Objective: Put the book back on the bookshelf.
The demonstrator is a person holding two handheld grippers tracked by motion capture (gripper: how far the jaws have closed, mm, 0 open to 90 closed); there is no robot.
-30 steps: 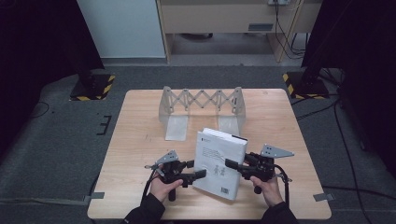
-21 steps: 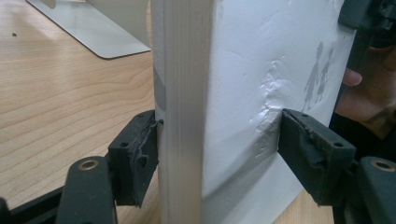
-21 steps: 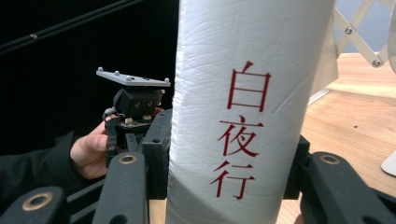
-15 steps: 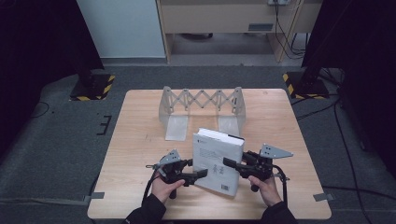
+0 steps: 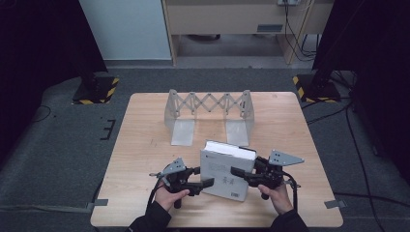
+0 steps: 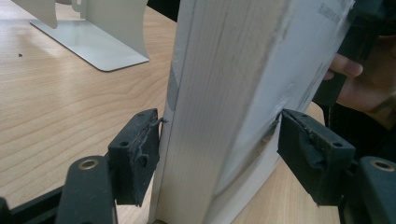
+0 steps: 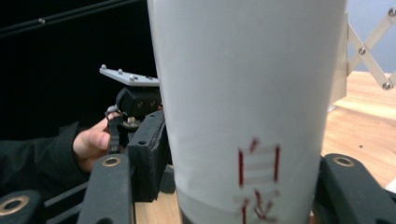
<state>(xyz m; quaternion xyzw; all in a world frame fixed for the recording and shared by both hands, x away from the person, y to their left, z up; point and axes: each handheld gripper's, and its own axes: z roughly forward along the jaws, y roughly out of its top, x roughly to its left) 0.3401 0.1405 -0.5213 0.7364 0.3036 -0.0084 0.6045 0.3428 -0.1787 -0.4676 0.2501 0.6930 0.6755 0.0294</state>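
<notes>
Book (image 5: 226, 170) first: a thick white one, held between the two grippers at the near middle of the table (image 5: 145, 140), tipped up off the wood with its page edge toward the far side. From how it sits, the step in hand looks like raising it upright so it can go into the folding rack behind; that is a judgement, not something shown.

Nearest the person, the left gripper (image 5: 205, 182) comes in from the book's left edge. In the left gripper view its jaws are spread about as wide as the book is thick, one pad (image 6: 136, 155) touching the page edge and the other against the cover, so it is clamped on the book (image 6: 233, 107). The right gripper (image 5: 238, 172) reaches in from the opposite edge; in the right gripper view the white cover with red print (image 7: 247, 116) stands between its jaws, which appear closed on it, spread wide in the same way.

Farther off stands the metal rack (image 5: 209, 116), a scissor lattice joining two end plates, well apart from the book.

The next move probably calls for both hands to lift together, bring the book fully upright and carry it forward between those plates without letting it slip or twist.
</notes>
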